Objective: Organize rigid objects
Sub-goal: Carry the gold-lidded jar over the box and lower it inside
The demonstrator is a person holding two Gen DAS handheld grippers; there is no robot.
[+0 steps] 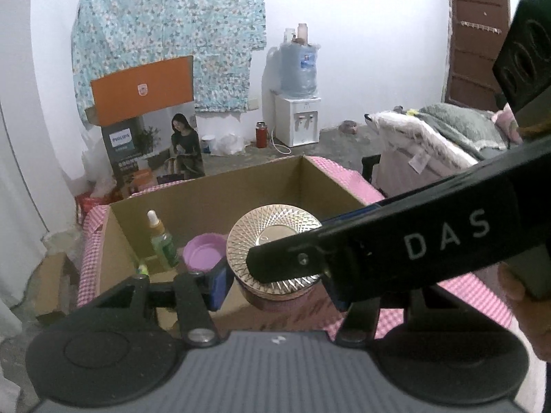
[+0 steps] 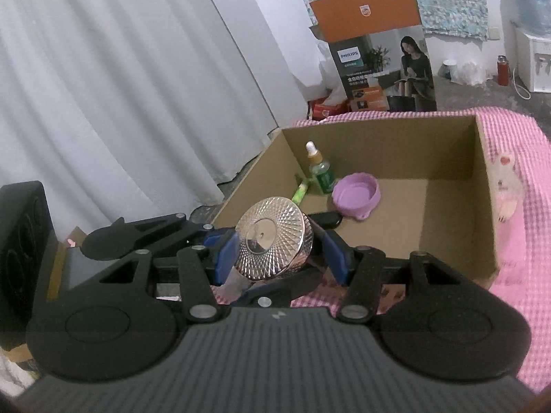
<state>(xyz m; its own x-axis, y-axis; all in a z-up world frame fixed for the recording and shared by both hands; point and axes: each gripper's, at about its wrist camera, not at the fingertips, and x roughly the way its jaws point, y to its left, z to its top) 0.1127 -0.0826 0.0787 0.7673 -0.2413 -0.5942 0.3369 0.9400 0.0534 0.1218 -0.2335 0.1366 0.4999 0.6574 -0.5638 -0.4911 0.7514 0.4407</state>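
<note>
A jar with a shiny faceted metal lid and a pink body hangs above the near edge of an open cardboard box. My left gripper is shut on the jar's body, blue pads on both sides. My right gripper is closed around the lid; its black finger crosses the left wrist view and hides part of the lid. In the box stand a green dropper bottle and a purple cap-like bowl. A small green tube lies beside them.
The box rests on a pink checked cloth with a small white toy on it. A white curtain hangs left. On the floor behind stand a printed carton and a water dispenser; a bed is right.
</note>
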